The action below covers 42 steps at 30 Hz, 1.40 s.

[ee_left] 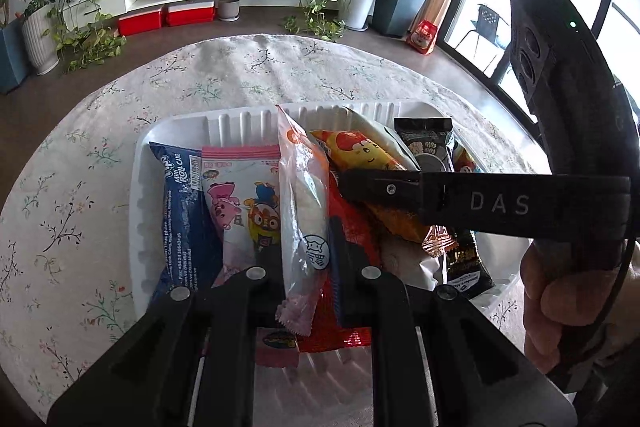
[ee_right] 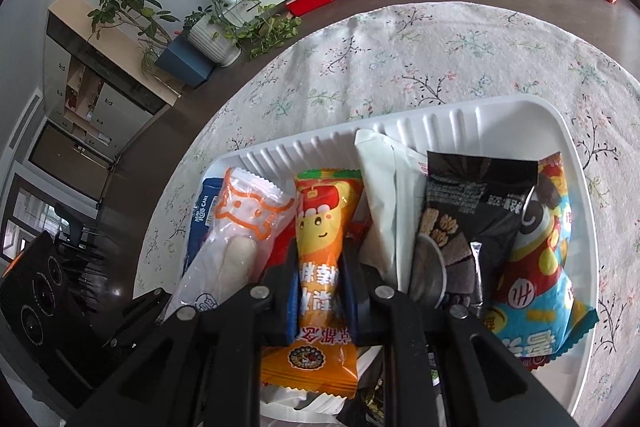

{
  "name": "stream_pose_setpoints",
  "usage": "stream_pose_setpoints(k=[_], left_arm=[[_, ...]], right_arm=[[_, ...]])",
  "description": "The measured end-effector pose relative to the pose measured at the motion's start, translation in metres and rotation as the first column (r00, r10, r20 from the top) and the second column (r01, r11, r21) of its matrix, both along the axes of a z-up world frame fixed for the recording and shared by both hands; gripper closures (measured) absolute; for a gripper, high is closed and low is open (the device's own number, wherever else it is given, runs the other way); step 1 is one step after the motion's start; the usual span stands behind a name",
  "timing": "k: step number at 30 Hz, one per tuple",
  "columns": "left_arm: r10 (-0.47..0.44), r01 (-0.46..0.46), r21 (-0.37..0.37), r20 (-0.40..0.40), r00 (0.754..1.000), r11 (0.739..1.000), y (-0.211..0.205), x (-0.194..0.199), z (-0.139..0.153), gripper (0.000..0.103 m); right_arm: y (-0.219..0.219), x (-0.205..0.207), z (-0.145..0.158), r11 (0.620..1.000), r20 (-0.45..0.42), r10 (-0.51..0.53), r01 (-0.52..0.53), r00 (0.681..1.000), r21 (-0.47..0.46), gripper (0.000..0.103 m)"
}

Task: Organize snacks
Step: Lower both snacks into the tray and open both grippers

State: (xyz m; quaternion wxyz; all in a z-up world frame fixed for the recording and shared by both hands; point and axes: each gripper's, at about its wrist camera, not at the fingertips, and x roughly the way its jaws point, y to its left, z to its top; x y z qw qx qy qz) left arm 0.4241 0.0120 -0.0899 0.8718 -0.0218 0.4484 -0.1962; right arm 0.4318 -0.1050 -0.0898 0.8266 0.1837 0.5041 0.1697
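Your left gripper [ee_left: 306, 267] clamps the clear bun packet [ee_left: 302, 211]; your right gripper [ee_right: 320, 283] clamps the orange snack packet [ee_right: 324, 267], both over the white tray [ee_right: 520, 111].

Bright daylight from window [ee_left: 580, 7] at 2 o'clock in left view, blown out white. Soft shadow streaks across tablecloth [ee_left: 100, 155]. Glare on glossy wrappers. Heavy fisheye bending, dark vignette at corners. Focus sharp.

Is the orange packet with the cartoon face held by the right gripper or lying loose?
Held: the right gripper pinches the orange packet between both fingers, over the white tray.
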Motion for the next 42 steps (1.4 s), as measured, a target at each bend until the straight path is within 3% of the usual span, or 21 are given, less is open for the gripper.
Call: stream_pose_setpoints(k=[4,7,11,12,13,16,21,34,39,42], left_arm=[[0.003,-0.004,-0.022,-0.011,1.000,1.000,0.004,0.001,0.002,0.089],[0.007,-0.007,-0.025,-0.015,1.000,1.000,0.005,-0.002,0.005,0.088],[-0.001,0.001,-0.016,-0.010,1.000,1.000,0.002,-0.006,0.008,0.079],[-0.007,0.007,-0.016,-0.010,1.000,1.000,0.001,-0.007,0.008,0.072],[-0.014,0.014,-0.021,-0.009,1.000,1.000,0.000,-0.008,0.009,0.057],[-0.036,0.036,-0.024,0.007,0.999,0.999,-0.006,-0.013,0.015,0.027],[-0.037,0.037,0.001,0.027,0.999,0.999,-0.009,-0.020,0.024,0.016],[0.038,-0.038,-0.001,0.074,0.997,0.999,0.021,-0.050,0.055,0.003],[0.066,-0.066,-0.009,0.114,0.991,0.998,0.030,-0.071,0.077,0.000],[0.069,-0.068,-0.011,0.151,0.986,0.998,0.034,-0.089,0.092,0.000]], right_arm=[[0.003,0.000,0.005,1.000,-0.002,0.018,-0.018,1.000,-0.021,0.083],[0.000,-0.001,0.007,1.000,-0.012,0.007,-0.007,1.000,0.003,0.076],[0.003,-0.005,0.014,1.000,0.010,0.014,-0.014,1.000,0.001,0.062],[0.003,-0.007,0.016,1.000,0.016,0.014,-0.014,1.000,-0.003,0.056],[0.003,-0.009,0.018,1.000,0.024,0.015,-0.014,1.000,-0.007,0.054],[0.002,-0.013,0.023,1.000,0.034,0.018,-0.017,0.999,-0.016,0.053],[-0.006,-0.020,0.033,1.000,0.052,0.003,-0.002,0.999,-0.005,0.053],[-0.028,-0.056,0.068,0.998,0.129,-0.019,0.011,0.992,0.060,0.047],[-0.038,-0.078,0.080,0.995,0.156,-0.047,0.033,0.987,0.091,0.026],[-0.048,-0.093,0.085,0.990,0.153,-0.067,0.046,0.986,0.135,0.018]])
